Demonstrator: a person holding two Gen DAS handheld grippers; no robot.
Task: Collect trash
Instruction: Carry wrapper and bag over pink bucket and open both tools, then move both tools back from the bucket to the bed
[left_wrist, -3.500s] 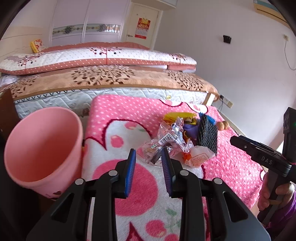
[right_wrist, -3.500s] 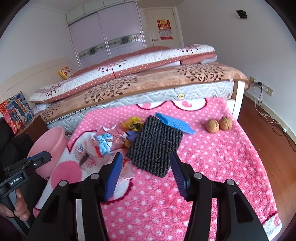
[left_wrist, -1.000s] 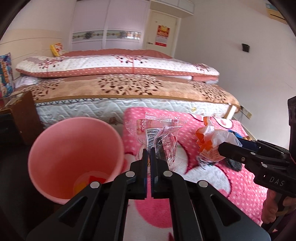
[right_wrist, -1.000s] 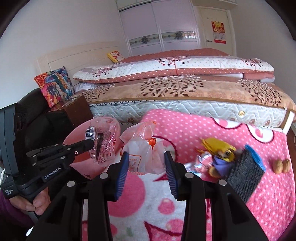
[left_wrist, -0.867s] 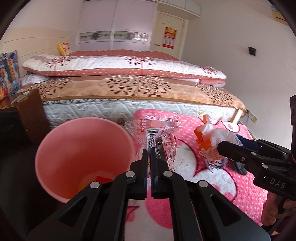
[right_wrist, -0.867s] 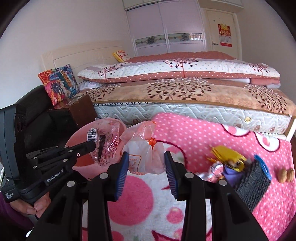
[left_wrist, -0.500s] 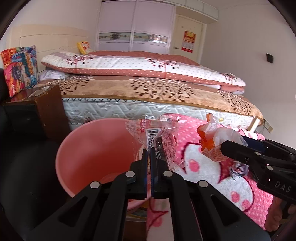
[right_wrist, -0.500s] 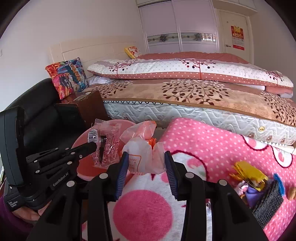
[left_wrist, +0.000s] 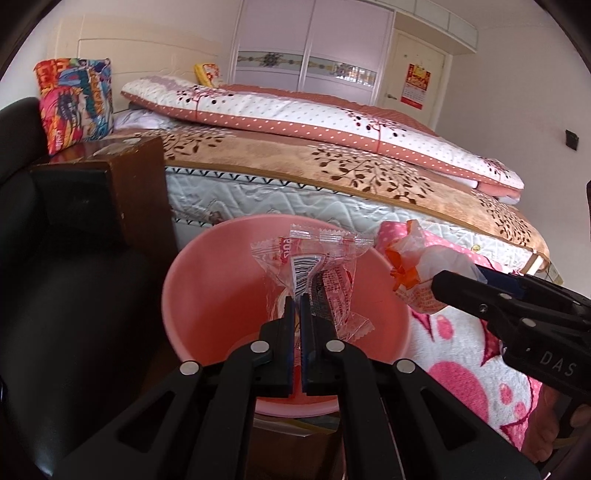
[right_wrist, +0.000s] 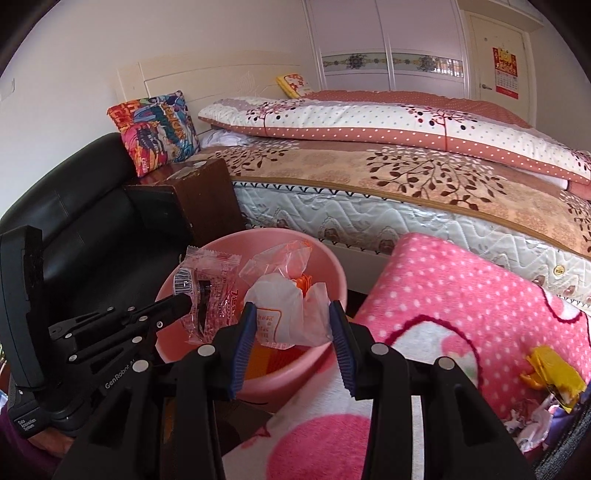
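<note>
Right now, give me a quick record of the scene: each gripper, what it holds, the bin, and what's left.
left gripper: shut on clear wrapper, over the bin
right gripper: shut on white bag, over the bin
bin: pink, open, some trash already inside
left on blanket: yellow wrapper, other scraps beside it

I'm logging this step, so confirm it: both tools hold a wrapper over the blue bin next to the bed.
One thing is wrong: the bin is pink, not blue, as the left wrist view shows plainly. The rest stands: the left tool pinches a clear wrapper over it, and the right tool holds a white and orange wrapper over it, next to the bed.
</note>
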